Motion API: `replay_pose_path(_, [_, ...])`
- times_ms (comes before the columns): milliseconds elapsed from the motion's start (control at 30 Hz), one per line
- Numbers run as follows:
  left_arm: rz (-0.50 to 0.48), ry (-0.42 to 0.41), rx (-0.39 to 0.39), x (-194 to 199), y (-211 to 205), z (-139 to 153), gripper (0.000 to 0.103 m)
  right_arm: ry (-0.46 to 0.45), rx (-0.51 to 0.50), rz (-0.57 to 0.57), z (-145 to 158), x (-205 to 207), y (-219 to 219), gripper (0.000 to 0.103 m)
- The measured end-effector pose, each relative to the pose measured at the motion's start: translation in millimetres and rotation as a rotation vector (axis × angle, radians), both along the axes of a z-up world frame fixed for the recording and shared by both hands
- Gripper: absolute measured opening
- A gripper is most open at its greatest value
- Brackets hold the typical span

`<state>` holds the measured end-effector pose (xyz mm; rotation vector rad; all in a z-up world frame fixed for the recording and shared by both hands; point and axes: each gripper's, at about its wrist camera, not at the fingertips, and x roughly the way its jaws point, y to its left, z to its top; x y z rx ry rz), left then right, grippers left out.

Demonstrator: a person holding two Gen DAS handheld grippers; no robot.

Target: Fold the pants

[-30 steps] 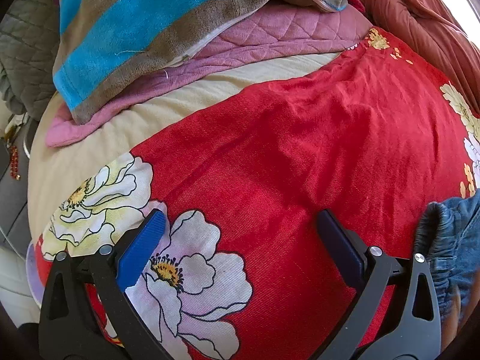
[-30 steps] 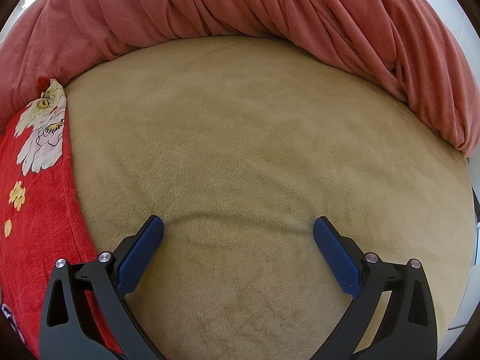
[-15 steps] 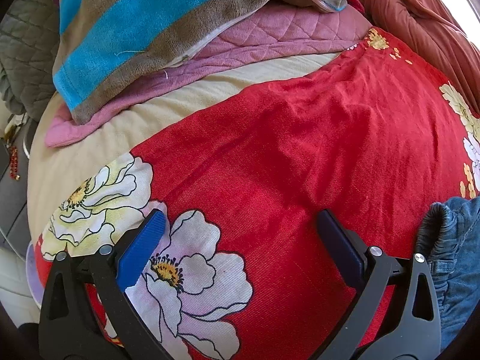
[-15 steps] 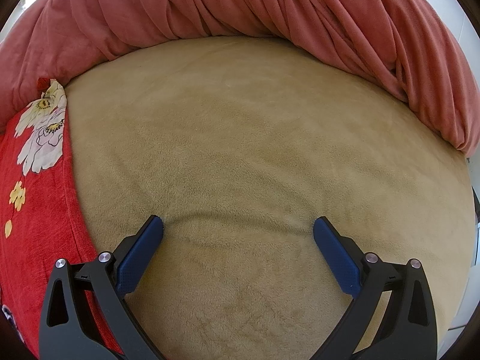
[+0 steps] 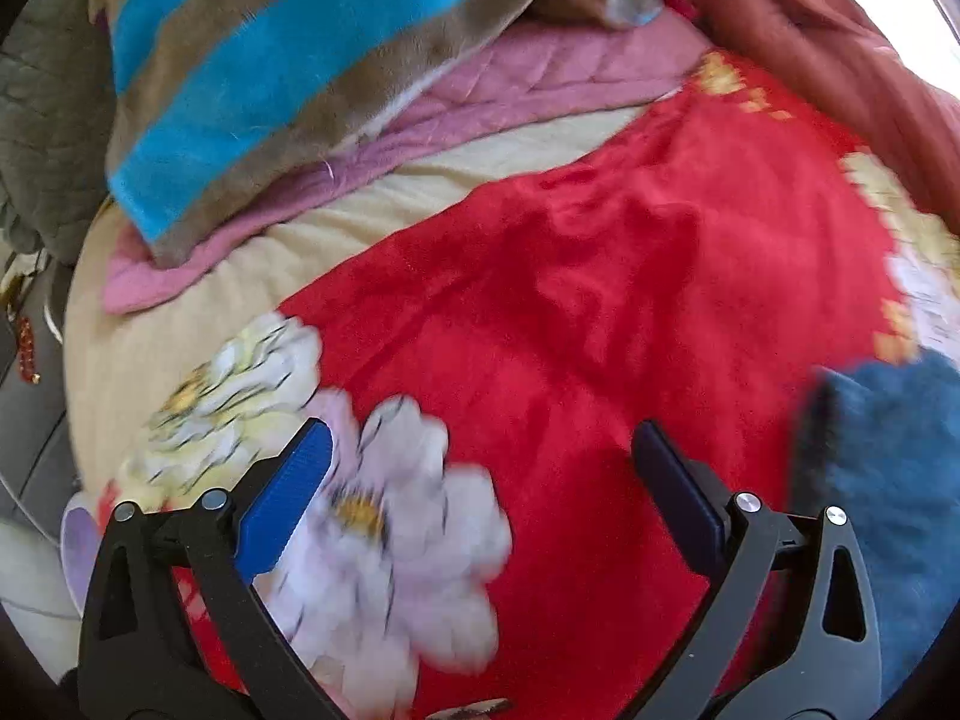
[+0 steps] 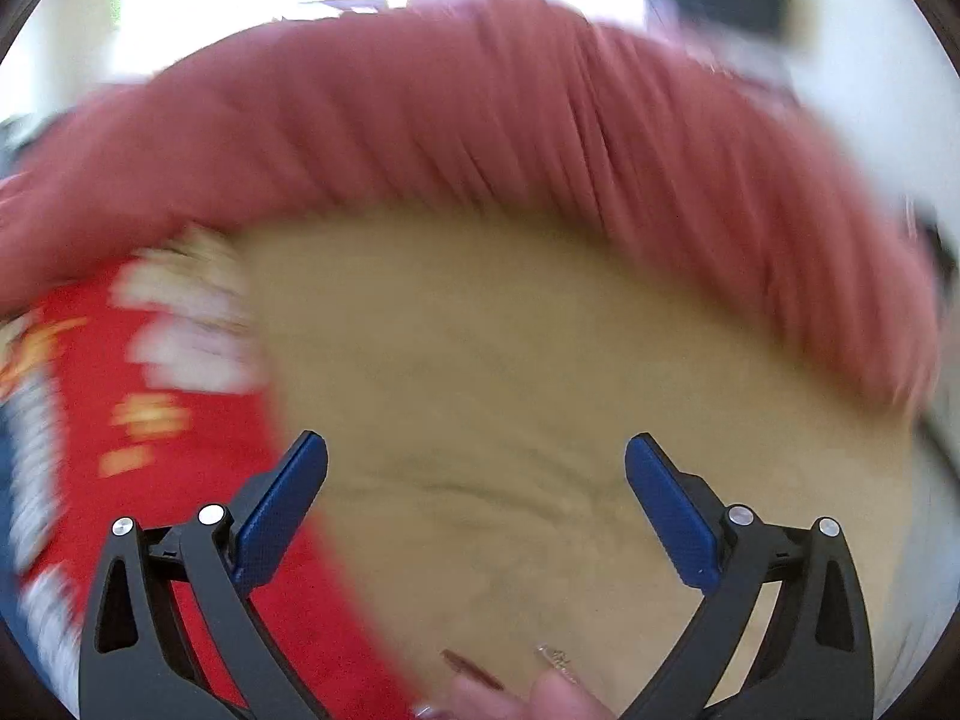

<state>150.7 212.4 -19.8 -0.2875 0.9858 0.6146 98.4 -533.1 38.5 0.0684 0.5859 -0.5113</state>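
Blue denim pants [image 5: 894,492] lie bunched at the right edge of the left wrist view, on a red flowered blanket [image 5: 600,312]. My left gripper [image 5: 480,468] is open and empty over the blanket, left of the pants. My right gripper [image 6: 477,480] is open and empty over a tan plush blanket [image 6: 510,372]. A thin blue strip at the far left edge of the right wrist view [image 6: 7,480] may be the pants; it is too blurred to tell. Both views are motion-blurred.
A blue-and-brown striped blanket [image 5: 270,60] lies on a pink quilt [image 5: 540,90] at the back left. A rolled rust-red blanket [image 6: 510,138] borders the far side. The red blanket's edge [image 6: 150,420] shows at the left of the right wrist view.
Both grippers have started to move: the right one has lifted or tilted back, showing the room beyond the rolled blanket. In the left view the pants fill more of the right edge.
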Motion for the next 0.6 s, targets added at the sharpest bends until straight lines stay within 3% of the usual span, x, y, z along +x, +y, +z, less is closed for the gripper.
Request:
replay_pose_path(100, [-0.098,-0.092,0.034,-39.2,-41.3,38.2,0.094,-0.050,0.104,0.233,23.9,-44.4,77.0,0.099])
replay_pose_path(233, [-0.300,-0.136,-0.020,-88.4,-108.7,57.3,0.094,0.076,0.323,0.449,3.7,-66.8,163.7,0.099])
replay_pose_path(333, [-0.412,-0.104,-0.061,-115.9,-153.2,51.9,0.094,0.198,0.317,0.524,-19.9,-78.6,217.0,0.099])
replay_pose_path(433, [-0.484,-0.080,-0.113,-135.9,-187.3,43.0,0.094,0.264,0.307,0.605,-34.0,-87.7,250.2,0.099])
replay_pose_path(600, [-0.557,-0.092,-0.099,-154.6,-223.6,41.8,0.094,0.242,0.269,0.635,-29.1,-95.0,268.1,0.099])
